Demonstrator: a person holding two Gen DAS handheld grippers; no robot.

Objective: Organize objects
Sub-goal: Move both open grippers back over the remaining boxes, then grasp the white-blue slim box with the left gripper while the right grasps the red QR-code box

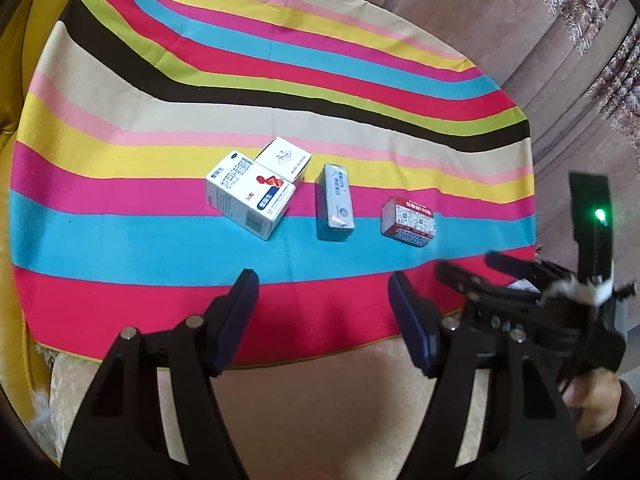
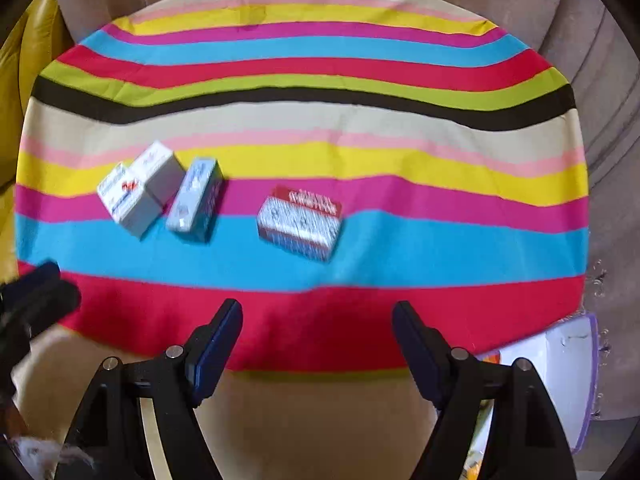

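Observation:
Several small boxes lie on a striped cloth. A white box with a red figure leans against a plain white box. A grey-blue box lies to their right, and a red-and-white box further right. My left gripper is open and empty, above the cloth's near edge. My right gripper is open and empty, short of the red-and-white box. The right wrist view also shows the white boxes, the grey-blue box and the cloth.
The cloth covers a beige sofa seat. A yellow cushion lies at the left. A white and purple container sits at the lower right in the right wrist view. The right gripper body shows in the left wrist view.

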